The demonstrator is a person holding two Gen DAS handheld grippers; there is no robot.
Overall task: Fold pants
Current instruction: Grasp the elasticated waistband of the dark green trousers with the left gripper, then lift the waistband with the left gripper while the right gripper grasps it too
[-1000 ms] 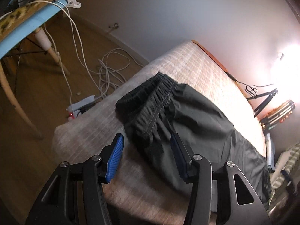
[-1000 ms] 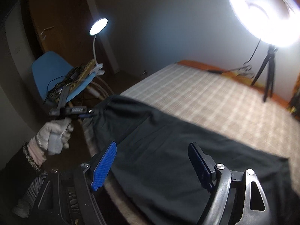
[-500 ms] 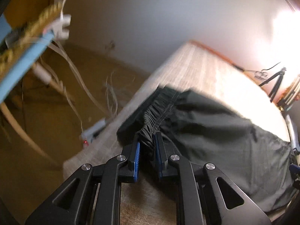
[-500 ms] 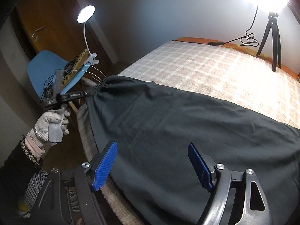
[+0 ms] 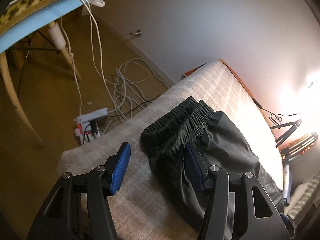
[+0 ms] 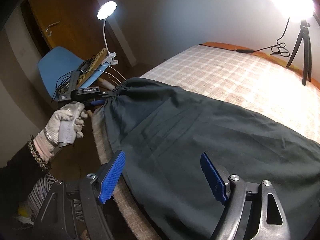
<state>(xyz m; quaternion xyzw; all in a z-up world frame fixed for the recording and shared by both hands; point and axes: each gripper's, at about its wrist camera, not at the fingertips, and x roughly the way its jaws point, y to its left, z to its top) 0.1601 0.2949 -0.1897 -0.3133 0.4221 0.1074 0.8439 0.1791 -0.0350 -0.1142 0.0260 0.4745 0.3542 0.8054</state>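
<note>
Dark grey pants [image 6: 200,130] lie spread along the near edge of a bed with a checked cover [image 6: 230,70]. Their gathered elastic waistband [image 5: 180,122] is bunched at the bed's corner. My left gripper [image 5: 156,165] hovers at that waistband with its jaws opening; a fold of fabric lies between the blue pads, against the right one, and is not pinched. In the right wrist view the left gripper [image 6: 100,100] is held by a gloved hand [image 6: 64,120] at the waistband end. My right gripper [image 6: 164,178] stands open just above the pants near the bed's edge, holding nothing.
A blue chair [image 6: 58,64] with a clip lamp [image 6: 107,10] stands left of the bed. A power strip [image 5: 90,122] and loose white cables [image 5: 128,84] lie on the wooden floor. A tripod [image 6: 300,46] under a bright light stands on the bed's far side.
Half a second ago the left gripper was shut on the waistband; now its jaws have spread and the waistband lies released. The pants lie flatter. The right gripper has sunk closer to the fabric.
</note>
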